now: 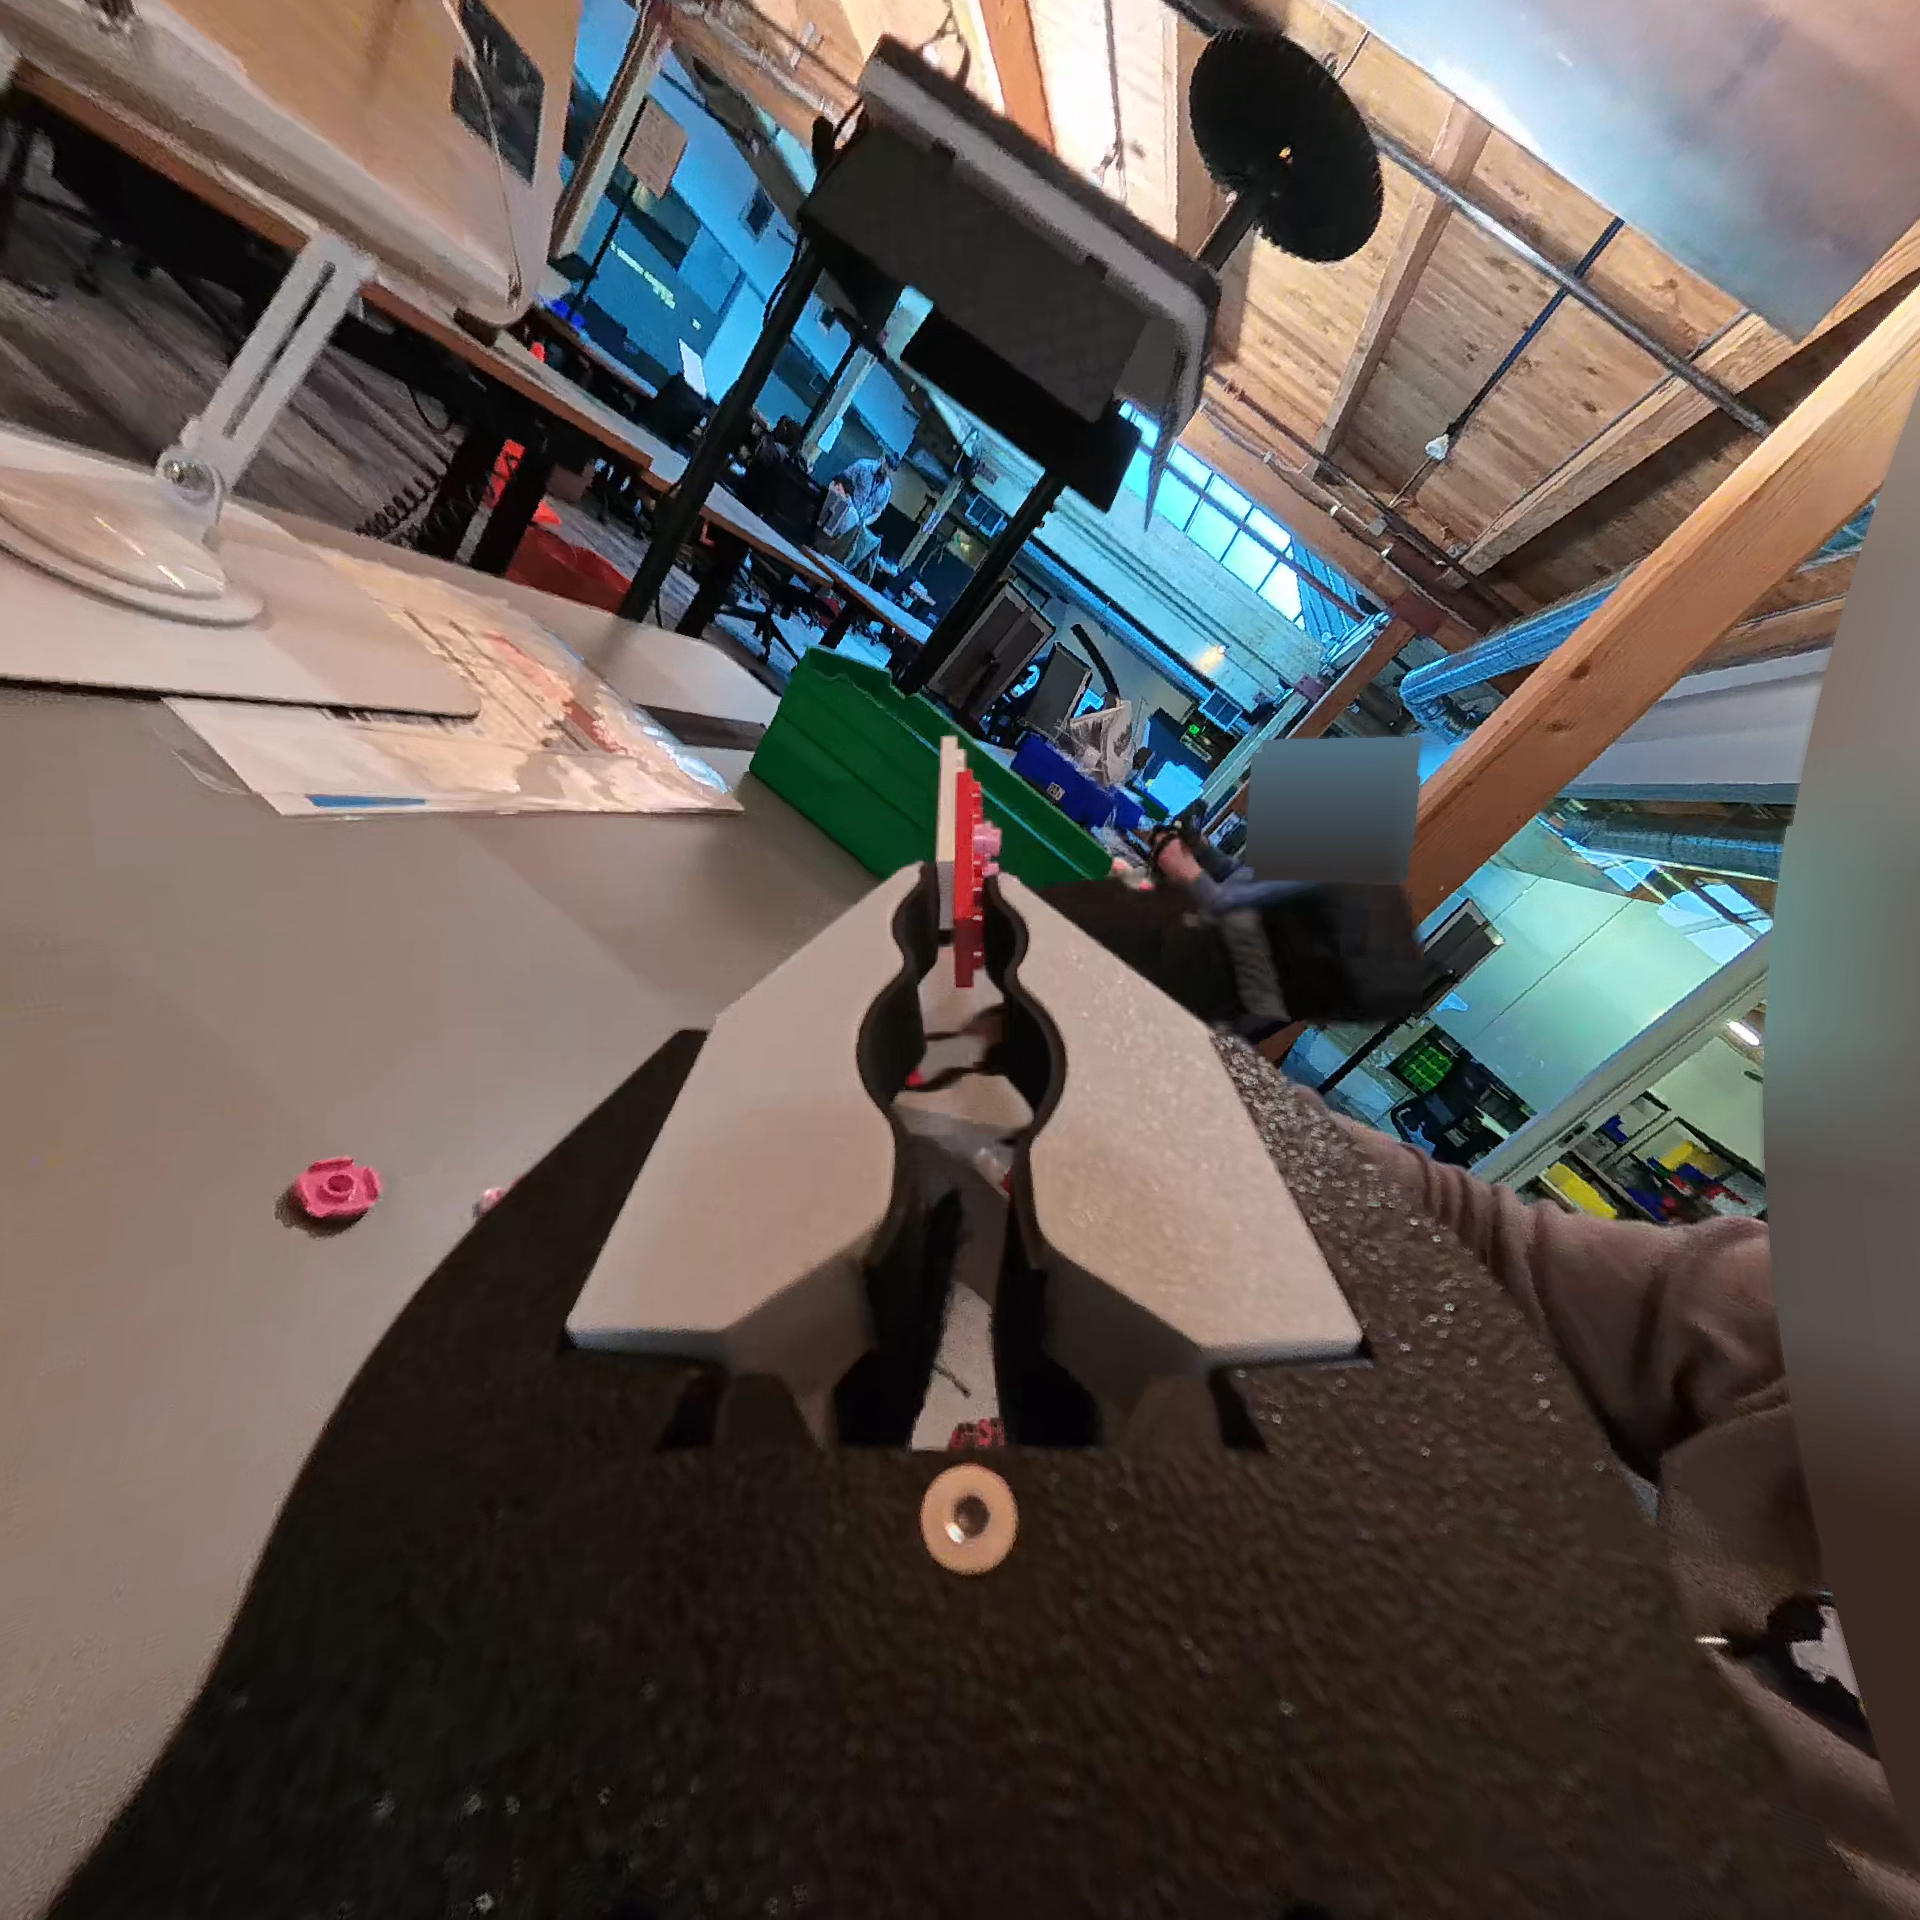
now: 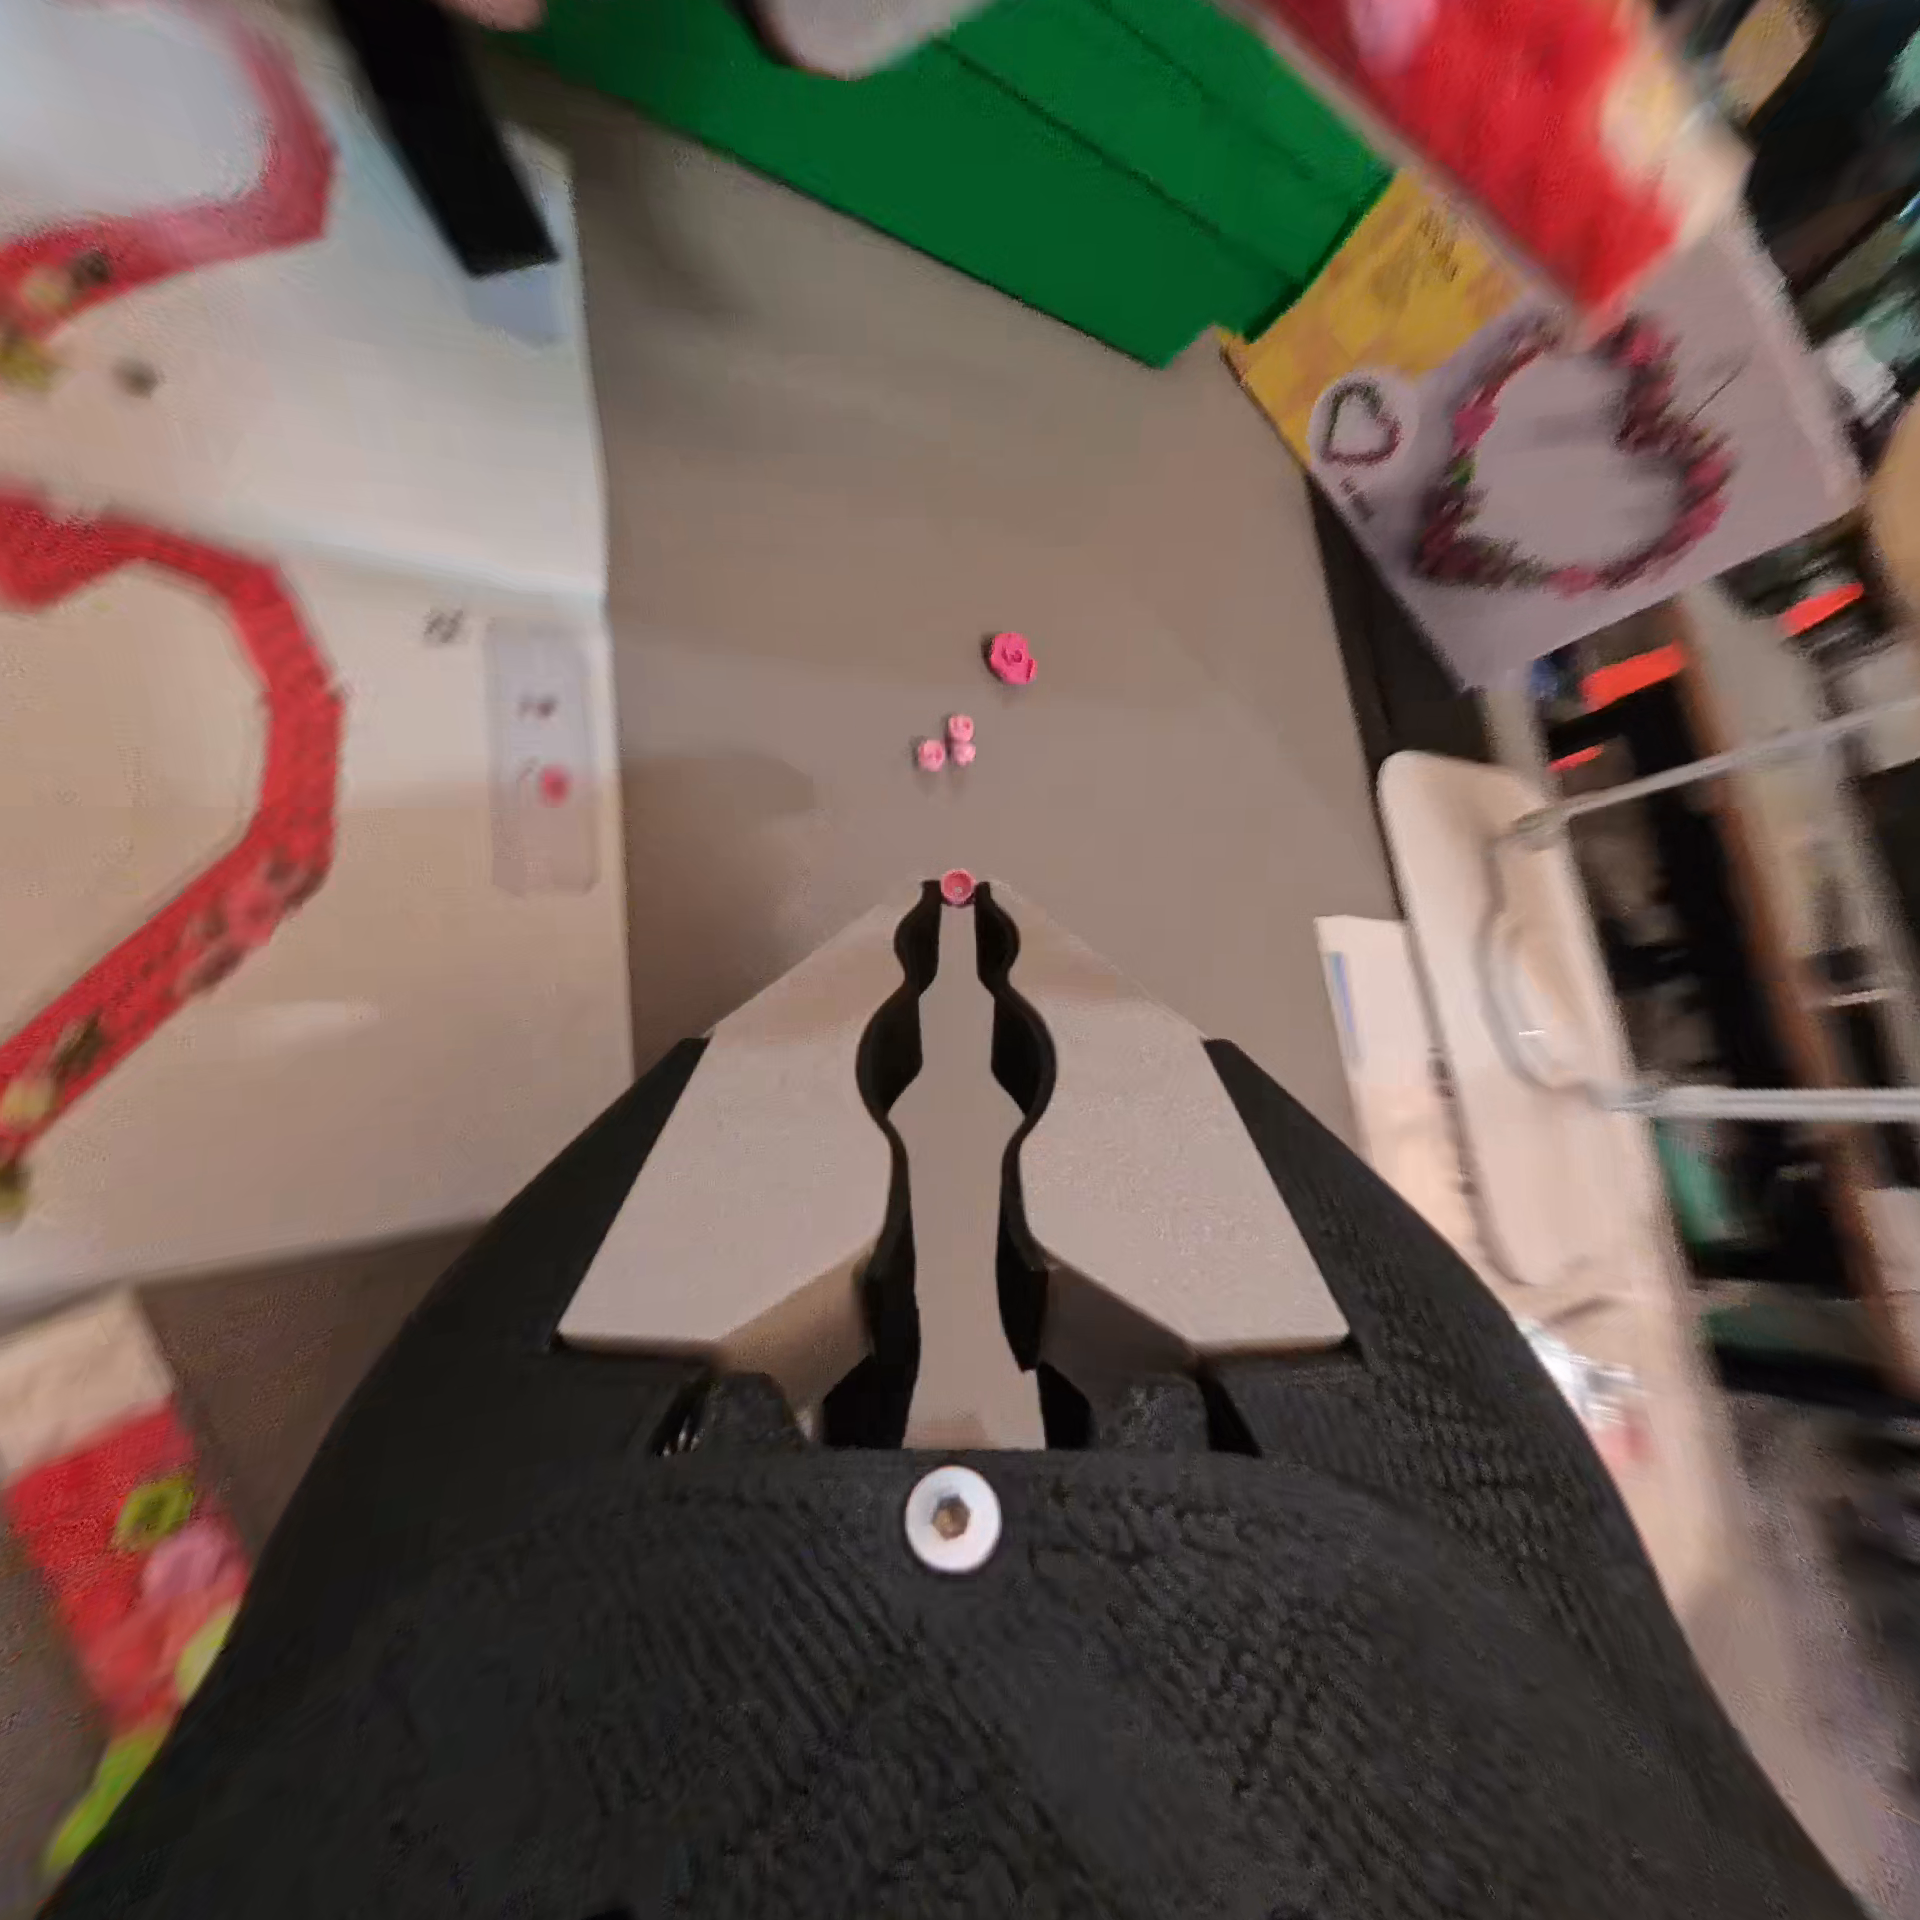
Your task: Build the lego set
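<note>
Above the grey tabletop (image 2: 831, 468), the right gripper (image 2: 956, 891) pinches a tiny, light, slippery pink round stud (image 2: 956, 885) at its rim, while the left gripper (image 1: 961, 894) clamps a stiff red-and-white plate assembly (image 1: 961, 831) edge-on.

- Grey desk (image 1: 343, 987) under and ahead of the tool, matte surface.
- White lamp base (image 1: 125, 540) far left of the tool, on the desk.
- Green bin (image 1: 873, 769) straight ahead past the tool tip, at the desk's far edge.
- Long wooden-edged tables (image 1: 582, 405) beyond, upper left.
- Timber ceiling (image 1: 1507, 270) with beams (image 1: 1662, 613) up right.
- Black round fixture (image 1: 1283, 156) overhead.
- Windows (image 1: 1236, 520) in the far wall, bluish daylight.
</note>
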`<state>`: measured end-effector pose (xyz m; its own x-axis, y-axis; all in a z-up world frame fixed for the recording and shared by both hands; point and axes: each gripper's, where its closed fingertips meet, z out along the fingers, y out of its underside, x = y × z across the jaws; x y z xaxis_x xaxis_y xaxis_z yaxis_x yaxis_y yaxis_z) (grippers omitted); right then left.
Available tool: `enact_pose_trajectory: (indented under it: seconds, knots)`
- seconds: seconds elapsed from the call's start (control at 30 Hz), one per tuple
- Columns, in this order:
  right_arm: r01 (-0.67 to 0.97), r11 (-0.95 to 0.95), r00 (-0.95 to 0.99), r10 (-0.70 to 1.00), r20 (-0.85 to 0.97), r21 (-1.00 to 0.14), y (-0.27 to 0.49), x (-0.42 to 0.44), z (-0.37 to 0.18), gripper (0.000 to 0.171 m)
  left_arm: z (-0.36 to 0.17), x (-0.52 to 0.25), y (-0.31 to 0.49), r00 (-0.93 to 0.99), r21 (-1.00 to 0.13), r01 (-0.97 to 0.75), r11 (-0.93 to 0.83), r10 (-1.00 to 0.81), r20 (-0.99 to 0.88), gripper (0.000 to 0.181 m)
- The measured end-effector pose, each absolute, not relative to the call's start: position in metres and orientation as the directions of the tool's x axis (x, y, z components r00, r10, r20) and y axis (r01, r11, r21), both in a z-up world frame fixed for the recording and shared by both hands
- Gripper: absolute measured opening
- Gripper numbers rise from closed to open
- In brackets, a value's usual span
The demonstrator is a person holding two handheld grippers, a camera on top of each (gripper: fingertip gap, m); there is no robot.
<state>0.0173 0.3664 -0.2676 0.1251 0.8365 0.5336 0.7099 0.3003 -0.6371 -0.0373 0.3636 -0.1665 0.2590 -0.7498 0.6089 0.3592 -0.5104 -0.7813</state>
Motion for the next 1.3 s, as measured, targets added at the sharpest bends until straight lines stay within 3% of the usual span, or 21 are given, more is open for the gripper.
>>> enact_pose_trajectory:
  seconds: [0.07,0.2,0.33,0.43,0.7,0.8,1.1,1.3]
  knots:
    - [0.739,0.444,0.033,0.727,0.686,-0.507,0.345,0.036,-0.258,0.004,-0.172,-0.030,0.362,0.258,-0.778,0.337,-0.531,-0.743,0.618,0.006]
    - [0.779,0.619,-0.283,0.494,0.822,-0.103,0.300,0.079,-0.263,0.004,-0.184,-0.010,0.355,0.244,-0.776,0.267,-0.571,-0.739,0.628,0.006]
    - [0.653,0.691,-0.641,0.285,0.713,0.311,0.265,0.127,-0.282,0.004,-0.188,0.009,0.343,0.206,-0.775,0.205,-0.599,-0.747,0.632,0.006]
    - [0.511,0.715,-0.793,0.177,0.583,0.478,0.251,0.156,-0.296,0.004,-0.191,0.016,0.338,0.201,-0.778,0.179,-0.602,-0.752,0.628,0.006]
    - [0.150,0.691,-0.952,-0.091,0.291,0.707,0.244,0.190,-0.313,0.004,-0.187,0.024,0.330,0.178,-0.781,0.160,-0.604,-0.761,0.624,0.006]
    - [0.083,0.672,-0.955,-0.156,0.251,0.736,0.239,0.190,-0.314,0.005,-0.184,0.028,0.325,0.163,-0.786,0.152,-0.599,-0.769,0.618,0.006]
    - [0.103,0.708,-0.950,-0.139,0.281,0.699,0.227,0.192,-0.311,0.024,-0.177,0.031,0.317,0.142,-0.798,0.142,-0.586,-0.785,0.602,0.006]
    - [0.413,0.710,-0.856,0.088,0.510,0.570,0.230,0.197,-0.295,0.030,-0.178,0.037,0.312,0.127,-0.805,0.120,-0.581,-0.795,0.593,0.006]
